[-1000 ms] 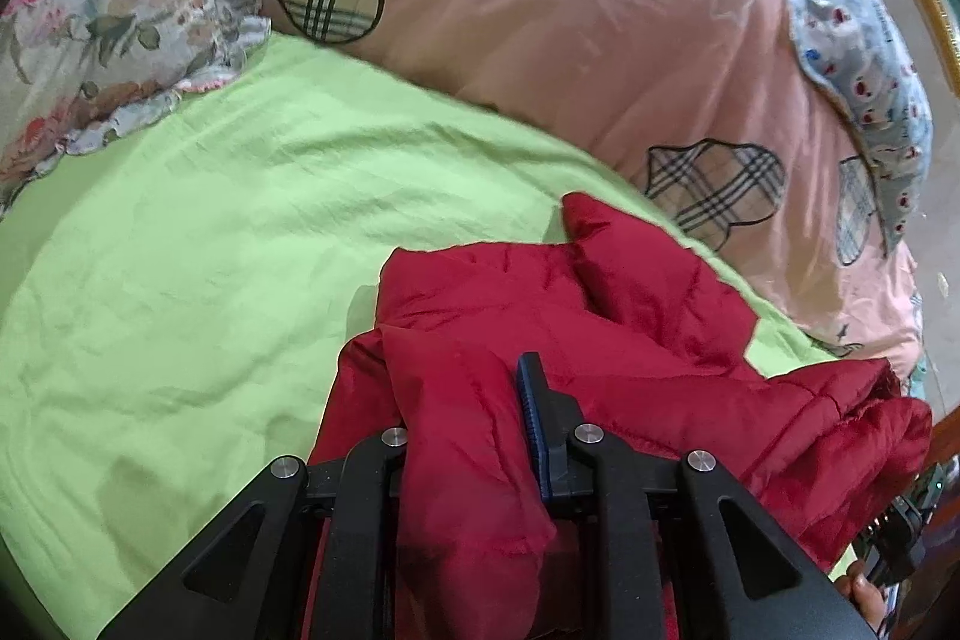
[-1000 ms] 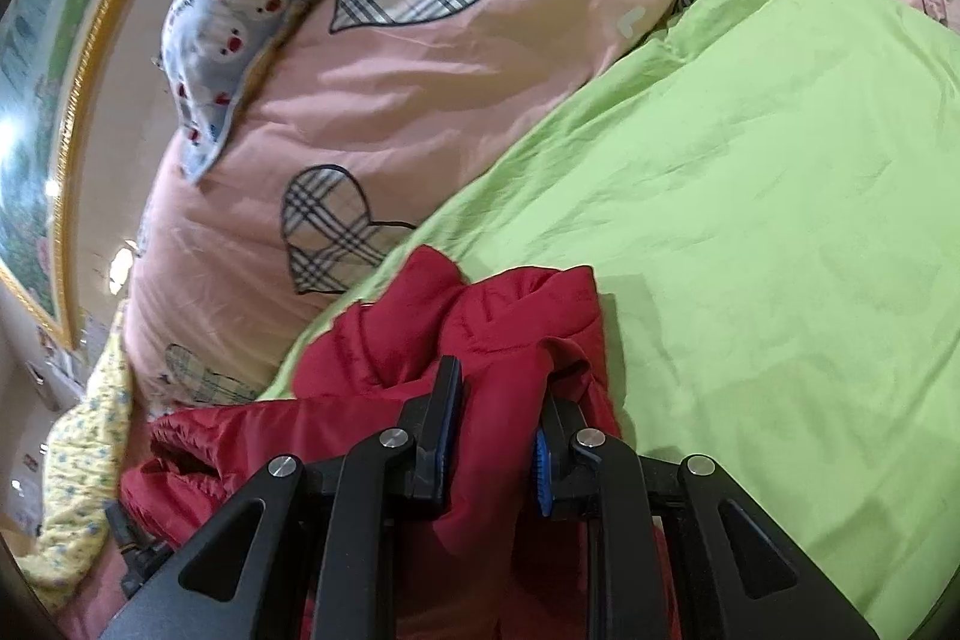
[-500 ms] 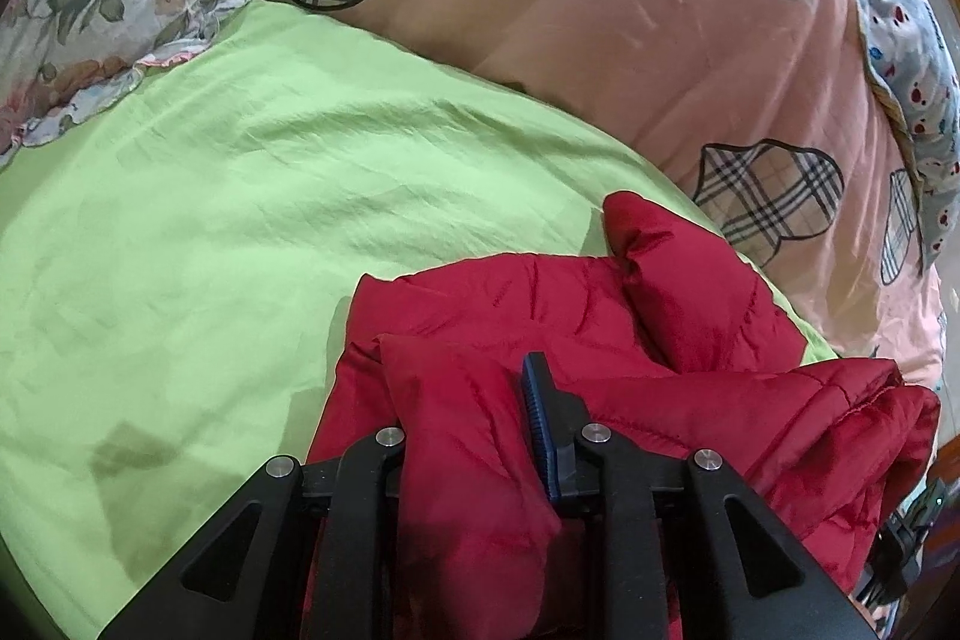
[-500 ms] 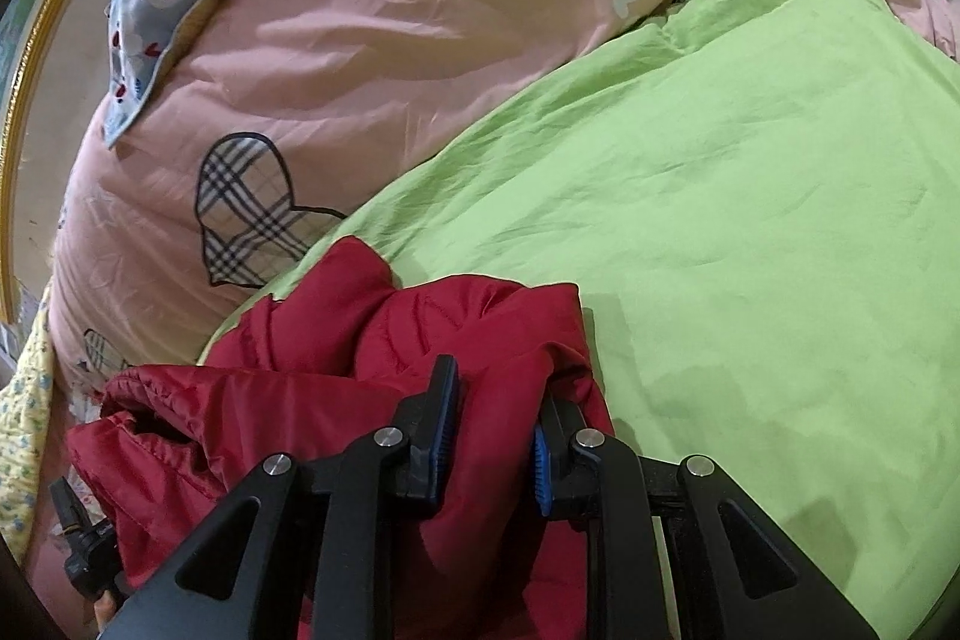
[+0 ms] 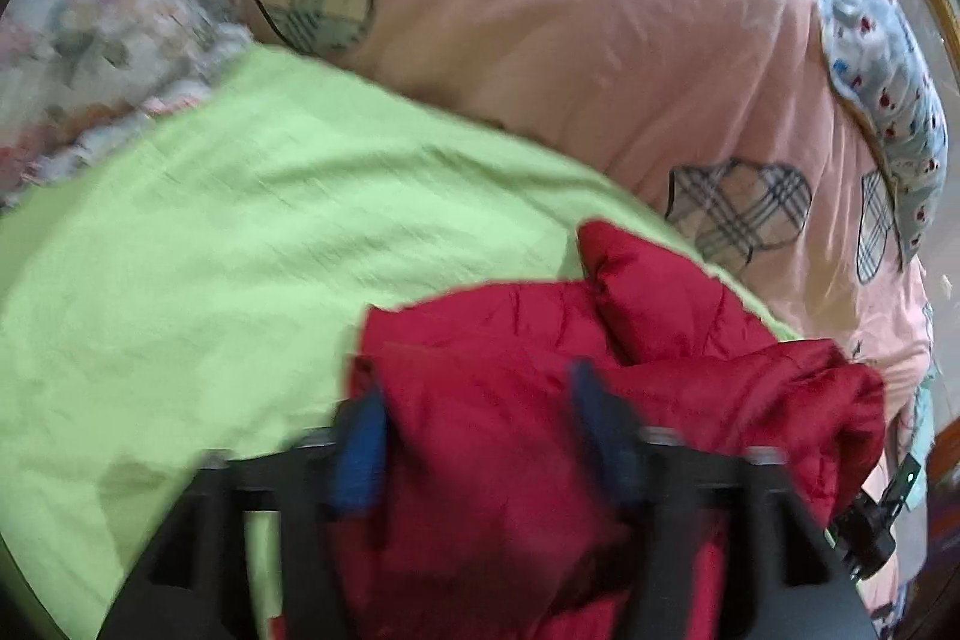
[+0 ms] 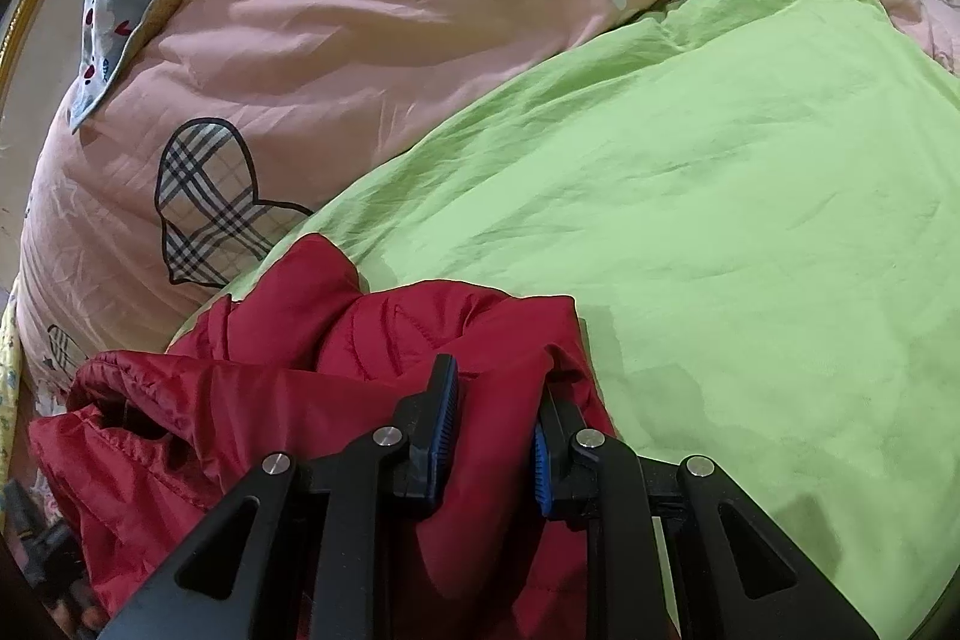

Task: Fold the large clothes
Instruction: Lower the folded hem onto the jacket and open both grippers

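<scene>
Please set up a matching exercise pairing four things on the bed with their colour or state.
Things:
1. left gripper
2. right gripper
3. sheet
4. duvet

Descriptions:
A. pink with plaid hearts
B. plain lime green
C. shut on a fold of the red padded jacket
D. jaws just opened, standing wide with jacket fabric lying between them

Pairs: 1-D, 2-C, 3-B, 4-A
</scene>
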### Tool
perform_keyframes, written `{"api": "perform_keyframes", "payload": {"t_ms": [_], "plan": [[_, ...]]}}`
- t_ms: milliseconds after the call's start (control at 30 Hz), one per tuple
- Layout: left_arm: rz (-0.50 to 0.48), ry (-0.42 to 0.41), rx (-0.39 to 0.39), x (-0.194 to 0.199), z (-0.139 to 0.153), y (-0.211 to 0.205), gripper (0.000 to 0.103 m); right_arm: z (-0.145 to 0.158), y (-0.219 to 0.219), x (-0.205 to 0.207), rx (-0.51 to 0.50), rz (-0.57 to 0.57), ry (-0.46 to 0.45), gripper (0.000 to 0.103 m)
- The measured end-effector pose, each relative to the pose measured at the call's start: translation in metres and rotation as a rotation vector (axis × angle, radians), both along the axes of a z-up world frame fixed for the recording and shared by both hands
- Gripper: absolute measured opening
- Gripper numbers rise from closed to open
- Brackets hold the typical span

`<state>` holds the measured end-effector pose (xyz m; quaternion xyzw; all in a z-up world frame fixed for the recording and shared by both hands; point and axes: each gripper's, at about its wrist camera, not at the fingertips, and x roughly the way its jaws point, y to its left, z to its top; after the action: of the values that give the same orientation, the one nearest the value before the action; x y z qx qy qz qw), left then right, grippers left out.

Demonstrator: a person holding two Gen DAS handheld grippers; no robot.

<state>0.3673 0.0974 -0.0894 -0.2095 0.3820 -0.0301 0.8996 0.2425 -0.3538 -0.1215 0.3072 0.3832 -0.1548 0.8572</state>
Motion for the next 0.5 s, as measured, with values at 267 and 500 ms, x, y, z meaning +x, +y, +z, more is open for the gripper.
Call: {"api": "perform_keyframes", "payload": {"t_ms": [267, 500], "plan": [[-0.105, -0.097, 0.000, -0.058, 0.030, -0.020, 0.090, 0.000, 0.002, 0.006, -0.017, -0.006, 0.014, 0.020], [-0.336, -0.089, 0.113, -0.082, 0.013, -0.103, 0.089, 0.002, 0.003, 0.012, -0.019, -0.003, 0.023, 0.021]]}}
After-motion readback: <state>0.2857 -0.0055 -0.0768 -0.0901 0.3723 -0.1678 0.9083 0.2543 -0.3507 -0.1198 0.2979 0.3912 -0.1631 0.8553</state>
